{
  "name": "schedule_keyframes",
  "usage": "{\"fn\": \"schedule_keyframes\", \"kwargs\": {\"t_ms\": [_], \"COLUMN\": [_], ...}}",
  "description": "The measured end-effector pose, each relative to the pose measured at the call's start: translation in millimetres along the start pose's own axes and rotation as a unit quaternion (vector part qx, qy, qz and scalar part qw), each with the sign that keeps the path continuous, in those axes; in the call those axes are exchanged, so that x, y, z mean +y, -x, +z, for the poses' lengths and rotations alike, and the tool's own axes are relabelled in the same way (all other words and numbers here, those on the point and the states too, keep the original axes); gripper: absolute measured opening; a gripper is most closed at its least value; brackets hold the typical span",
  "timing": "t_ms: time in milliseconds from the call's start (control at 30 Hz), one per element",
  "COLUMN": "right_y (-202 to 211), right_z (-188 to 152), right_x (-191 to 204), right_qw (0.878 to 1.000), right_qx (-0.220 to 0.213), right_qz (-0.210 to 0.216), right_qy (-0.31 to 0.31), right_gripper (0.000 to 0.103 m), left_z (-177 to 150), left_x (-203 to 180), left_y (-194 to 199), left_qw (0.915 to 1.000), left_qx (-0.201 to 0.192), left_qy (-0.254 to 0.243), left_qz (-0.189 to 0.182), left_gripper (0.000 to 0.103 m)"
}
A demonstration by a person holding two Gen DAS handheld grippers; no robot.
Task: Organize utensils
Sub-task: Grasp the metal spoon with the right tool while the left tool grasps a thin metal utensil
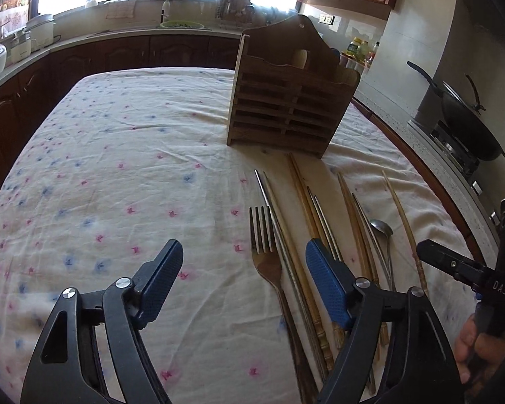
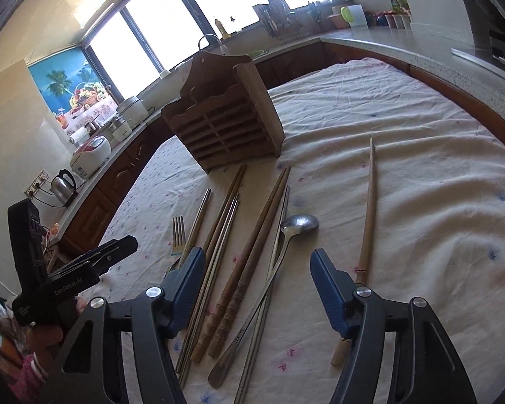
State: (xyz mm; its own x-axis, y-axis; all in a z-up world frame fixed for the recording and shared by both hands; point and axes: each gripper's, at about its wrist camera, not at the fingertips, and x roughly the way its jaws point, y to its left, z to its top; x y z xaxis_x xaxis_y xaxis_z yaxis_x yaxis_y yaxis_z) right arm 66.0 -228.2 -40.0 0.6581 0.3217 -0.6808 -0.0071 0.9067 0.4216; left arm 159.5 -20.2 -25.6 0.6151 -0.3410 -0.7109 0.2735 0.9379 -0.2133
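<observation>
A slatted wooden utensil holder (image 1: 293, 94) (image 2: 225, 118) stands upright on the flowered tablecloth (image 1: 118, 168). In front of it lie a metal fork (image 1: 264, 235) (image 2: 178, 232), several wooden and metal chopsticks (image 1: 303, 195) (image 2: 252, 252), a metal spoon (image 1: 382, 227) (image 2: 299, 224) and one long wooden stick (image 2: 367, 222) set apart to the right. My left gripper (image 1: 244, 269) is open above the cloth, with the fork and a metal chopstick lying below, between its blue pads. My right gripper (image 2: 257, 269) is open over the spoon handle and the brown chopstick pair. Neither touches anything.
A black wok (image 1: 468, 118) sits on a stove past the table's right edge. A counter with a kettle (image 2: 64, 185), a rice cooker (image 2: 91, 149) and a sink runs around the table. A person's hand (image 1: 478, 346) holds the right gripper's handle.
</observation>
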Motion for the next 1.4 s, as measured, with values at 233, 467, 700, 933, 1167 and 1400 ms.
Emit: {"fn": "schedule_keyframes", "kwargs": {"t_ms": [233, 467, 700, 933, 1167, 1400], "right_y": [-32.4, -45.9, -43.5, -14.3, 8.6, 27.7], "right_z": [9.1, 18.3, 20.1, 32.0, 48.0, 61.3], "right_x": [-18.6, -33.3, -44.2, -22.6, 4.2, 21.7], "right_qw": [0.997, 0.994, 0.992, 0.997, 0.999, 0.998], "right_qx": [0.06, 0.076, 0.076, 0.03, -0.009, -0.057], "right_qz": [0.005, 0.026, 0.04, 0.04, 0.042, 0.027], "right_qy": [-0.041, -0.07, -0.095, -0.051, -0.008, 0.031], "right_gripper": [0.048, 0.035, 0.003, 0.002, 0.002, 0.002], "left_z": [11.5, 17.4, 14.3, 12.9, 18.9, 33.5], "left_x": [-0.7, -3.9, -8.3, -3.1, 0.3, 1.8], "left_y": [-38.3, -54.0, -39.5, -4.9, 28.0, 56.2], "left_qw": [0.9987, 0.9972, 0.9971, 0.9984, 0.9985, 0.9962], "left_qx": [0.043, 0.057, 0.042, 0.009, -0.033, -0.079], "left_qy": [-0.023, -0.039, -0.049, -0.039, -0.032, -0.034], "left_qz": [-0.015, -0.028, -0.04, -0.04, -0.03, -0.015], "left_gripper": [0.056, 0.027, 0.005, 0.002, 0.002, 0.002]}}
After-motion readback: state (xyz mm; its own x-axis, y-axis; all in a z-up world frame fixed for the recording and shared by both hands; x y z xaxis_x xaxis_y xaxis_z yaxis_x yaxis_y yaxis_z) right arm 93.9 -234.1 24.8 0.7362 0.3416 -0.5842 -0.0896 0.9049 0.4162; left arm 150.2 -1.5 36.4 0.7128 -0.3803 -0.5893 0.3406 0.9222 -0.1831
